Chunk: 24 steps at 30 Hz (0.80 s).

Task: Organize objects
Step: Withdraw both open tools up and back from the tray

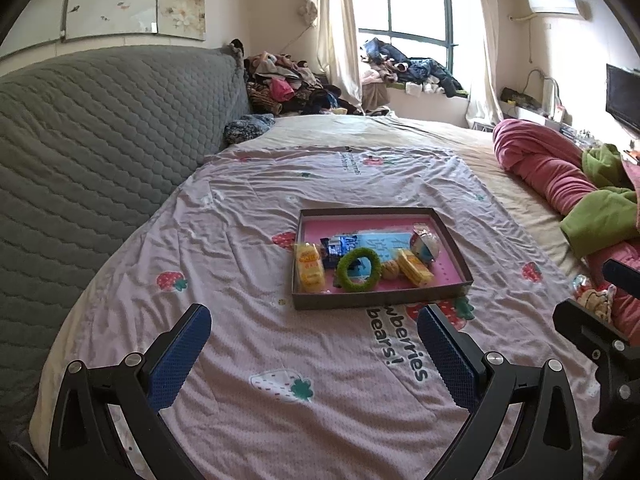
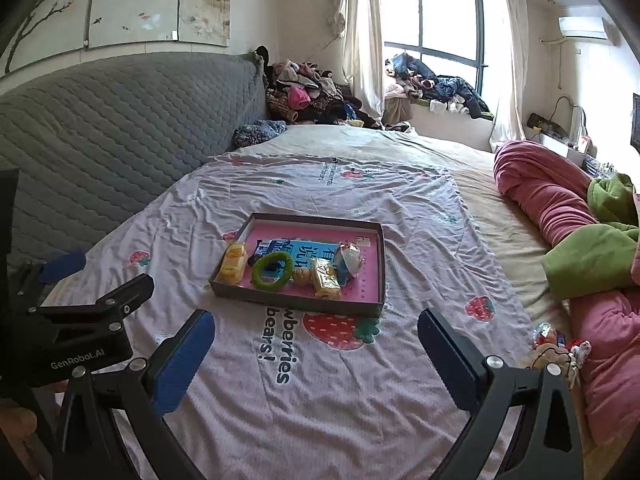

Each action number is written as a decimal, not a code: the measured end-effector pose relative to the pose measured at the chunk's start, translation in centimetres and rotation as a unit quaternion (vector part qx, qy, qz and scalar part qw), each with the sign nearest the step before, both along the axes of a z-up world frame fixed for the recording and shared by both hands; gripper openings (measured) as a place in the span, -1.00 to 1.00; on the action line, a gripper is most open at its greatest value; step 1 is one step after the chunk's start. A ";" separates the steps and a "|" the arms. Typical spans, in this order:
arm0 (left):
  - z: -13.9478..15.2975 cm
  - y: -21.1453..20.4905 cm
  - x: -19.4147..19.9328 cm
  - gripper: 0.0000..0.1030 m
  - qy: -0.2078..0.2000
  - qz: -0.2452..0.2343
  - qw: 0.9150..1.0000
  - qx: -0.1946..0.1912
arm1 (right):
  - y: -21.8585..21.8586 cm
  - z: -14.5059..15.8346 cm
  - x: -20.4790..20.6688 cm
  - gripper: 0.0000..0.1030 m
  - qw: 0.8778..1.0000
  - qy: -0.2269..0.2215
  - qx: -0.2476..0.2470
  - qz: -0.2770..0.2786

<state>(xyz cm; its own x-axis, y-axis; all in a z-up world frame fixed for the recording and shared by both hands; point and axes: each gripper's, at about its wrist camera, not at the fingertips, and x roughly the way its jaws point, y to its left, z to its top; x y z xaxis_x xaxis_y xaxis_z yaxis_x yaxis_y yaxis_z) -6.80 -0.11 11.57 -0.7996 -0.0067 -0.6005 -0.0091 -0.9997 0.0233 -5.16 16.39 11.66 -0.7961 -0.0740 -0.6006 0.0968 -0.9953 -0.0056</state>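
Note:
A shallow brown tray [image 1: 380, 300] [image 2: 296, 302] with a pink floor lies on the bed's strawberry sheet. Inside it sit a green ring [image 1: 359, 269] [image 2: 273, 269], two yellow snack packs [image 1: 309, 267] [image 1: 415, 267], a dark blue packet [image 1: 339, 250], a light blue booklet [image 2: 308, 250], a small round cookie-like item [image 1: 390, 269] and a white wrapped snack [image 1: 425, 244]. My left gripper [image 1: 314, 316] hovers open over the sheet, short of the tray's near edge. My right gripper [image 2: 316, 322] is open too, nothing between its blue pads, just before the tray.
A grey quilted headboard [image 1: 100, 128] rises on the left. Pink and green blankets [image 1: 560, 184] are heaped along the right side. Small packets and a plush [image 2: 556, 344] lie near that heap. Piled clothes [image 1: 288, 84] fill the far corner and the window sill.

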 end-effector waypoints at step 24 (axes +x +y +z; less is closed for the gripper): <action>-2.3 -0.5 2.0 1.00 -0.015 0.005 1.000 0.000 | 1.2 -1.9 2.3 0.99 1.000 -0.009 -0.003 -0.007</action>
<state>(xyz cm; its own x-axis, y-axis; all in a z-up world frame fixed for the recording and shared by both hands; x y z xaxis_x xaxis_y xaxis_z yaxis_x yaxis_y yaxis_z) -4.79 -0.63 9.26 -0.7816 -0.0145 -0.6236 0.0007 -0.9998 0.0223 -2.85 17.62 9.79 -0.7867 -0.0666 -0.6137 0.0832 -0.9965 0.0015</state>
